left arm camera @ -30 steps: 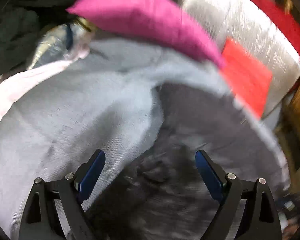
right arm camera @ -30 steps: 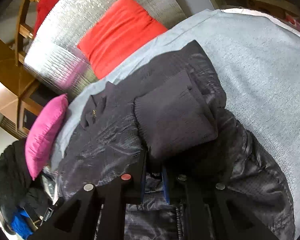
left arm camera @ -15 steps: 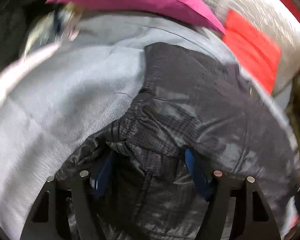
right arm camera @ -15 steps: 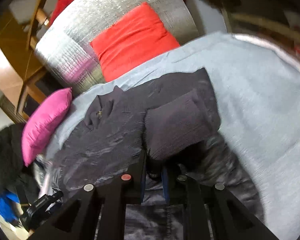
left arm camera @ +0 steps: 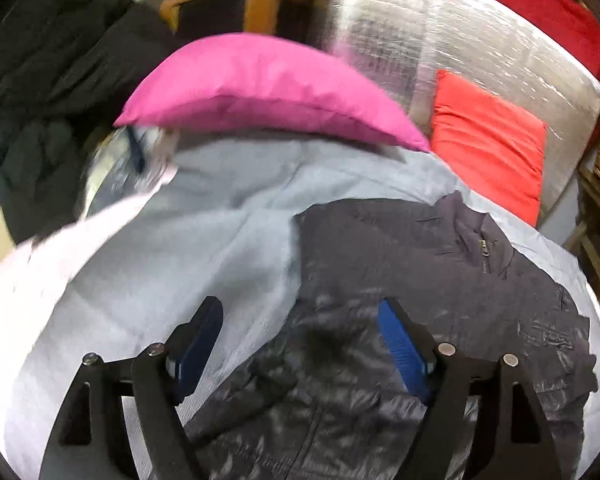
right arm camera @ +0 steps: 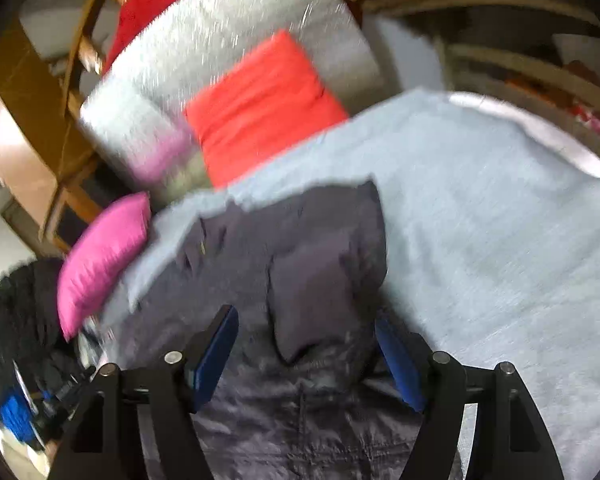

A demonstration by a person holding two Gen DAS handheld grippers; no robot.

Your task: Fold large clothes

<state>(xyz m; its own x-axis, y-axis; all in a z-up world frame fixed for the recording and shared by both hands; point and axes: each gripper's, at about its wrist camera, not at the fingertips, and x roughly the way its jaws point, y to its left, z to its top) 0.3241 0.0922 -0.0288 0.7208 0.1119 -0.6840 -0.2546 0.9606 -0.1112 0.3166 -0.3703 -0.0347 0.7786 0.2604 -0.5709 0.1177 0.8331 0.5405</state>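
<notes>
Jacket [left arm camera: 440,280]: dark, quilted, spread on the grey bed cover [left arm camera: 180,248], below both tongs.
Left gripper [left arm camera: 300,344]: jaws opening, nothing pinched, over the jacket's left edge.
Right gripper [right arm camera: 306,352]: jaws opening, over the folded sleeve [right arm camera: 312,292], not gripping.
Pink pillow [left arm camera: 260,92]: beyond the jacket.

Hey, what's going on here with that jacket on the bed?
A person with a two-finger gripper in each hand is folding a dark quilted jacket spread on a light grey bedcover. The left gripper and right gripper hover over it, jaws opening, gripping nothing. One sleeve lies folded across the body.
</notes>
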